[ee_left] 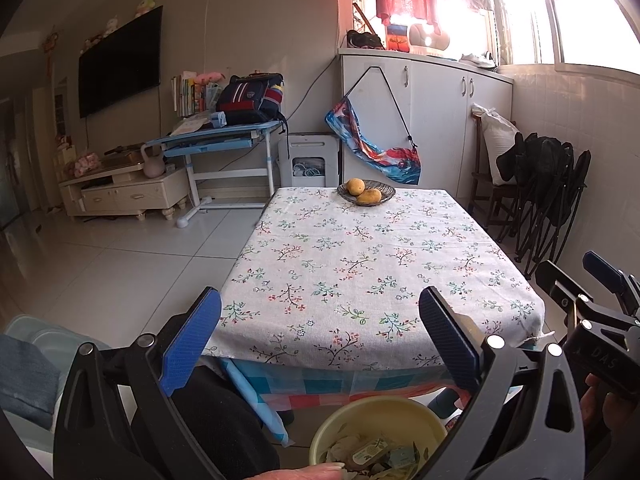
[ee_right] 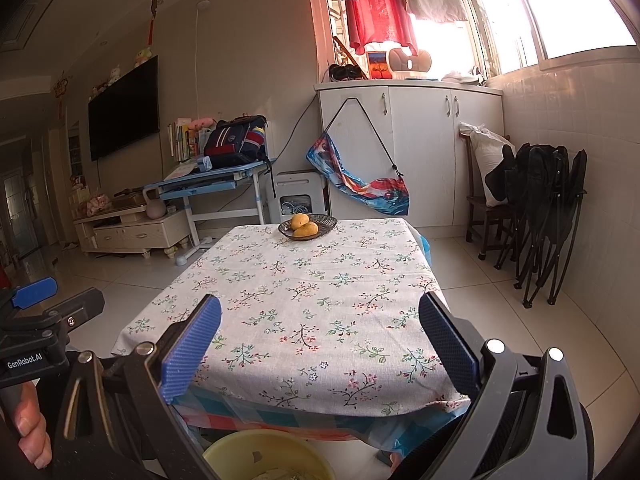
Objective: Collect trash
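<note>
- Sunlit living room with pale floor tiles point(ee_right: 500, 280), a black television point(ee_left: 120, 68) on the left wall and white cabinets point(ee_right: 420, 152) under a bright window.
- Floral tablecloth point(ee_left: 360, 272) covers the table in the middle of both views; a checked cloth shows beneath its near edge.
- Blue desk point(ee_left: 216, 136) stands by the back wall, carrying a dark backpack point(ee_left: 252, 98).
- Folded black chairs point(ee_right: 548, 208) lean on the tiled right wall.
- Left gripper point(ee_left: 320, 344) hangs in front of the table's near edge, its blue pads spread wide with nothing between them.
- Right gripper point(ee_right: 320, 344) is likewise spread wide and empty, held just beside the left one; in the left view its black frame shows at the right edge.
- Yellow basin point(ee_left: 376, 420) sits low on the floor just below the table's near edge, under both grippers.
- Trash point(ee_left: 372, 452), crumpled wrappers and paper scraps, lies inside the basin.
- Dark dish point(ee_left: 366, 192) rests at the far end of the table with two mangoes point(ee_left: 362, 191) in it, touching each other.
</note>
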Demonstrator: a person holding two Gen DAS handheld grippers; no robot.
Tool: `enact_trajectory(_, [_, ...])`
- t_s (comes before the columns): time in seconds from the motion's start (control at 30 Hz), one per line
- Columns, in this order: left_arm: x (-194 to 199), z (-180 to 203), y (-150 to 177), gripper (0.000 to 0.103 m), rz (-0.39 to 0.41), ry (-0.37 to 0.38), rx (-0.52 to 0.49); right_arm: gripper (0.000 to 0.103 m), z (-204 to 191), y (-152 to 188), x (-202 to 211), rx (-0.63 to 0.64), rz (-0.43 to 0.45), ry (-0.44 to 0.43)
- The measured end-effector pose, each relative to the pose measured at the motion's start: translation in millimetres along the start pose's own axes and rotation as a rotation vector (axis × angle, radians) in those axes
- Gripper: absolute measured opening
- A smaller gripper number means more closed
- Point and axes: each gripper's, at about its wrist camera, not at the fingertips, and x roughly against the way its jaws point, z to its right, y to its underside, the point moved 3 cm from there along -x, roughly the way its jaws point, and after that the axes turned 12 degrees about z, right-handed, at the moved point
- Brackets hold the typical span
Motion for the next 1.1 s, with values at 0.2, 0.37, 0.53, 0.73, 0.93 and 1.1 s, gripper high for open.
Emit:
enact_trajectory(0.2, [-0.5, 1.8, 2.6, 0.096, -0.012, -0.001, 0.004, 0.095, -3.5, 0.8, -1.8, 0.002, -0.004, -0.004])
enact_trajectory(0.37, [-0.2, 3.1, 3.6, 0.096, -0.013, -0.004, 0.005, 0.095, -8.6, 2.5, -3.7, 0.007, -0.009, -0.01])
enact_trajectory(0.53, [-4.8, -7.5, 10.1, 0.096, -0.03, 0.023, 0.062, 0.095, -10.9, 2.6, -5.3, 0.002, -0.012, -0.017])
enact_trajectory(0.73, [-15.0, -22.3, 17.5, 0.096, -0.053, 0.007, 0.02, 0.096, -14.4, 2.5, -17.4, -0.028, -0.049, -0.04])
enact_trajectory(0.93, [-47.5, -42.8, 27.8, 0.096, -0.187, -0.008, -0.026, 0.096, -25.1, 2.8, -67.0, -0.024, -0.146, -0.072])
enact_trajectory(1.1, [-70.5, -64.1, 31.5, 0.096, -0.216, -0.032, -0.009, 0.096, -39.1, 14.1, -127.7, 0.038, -0.261, -0.094])
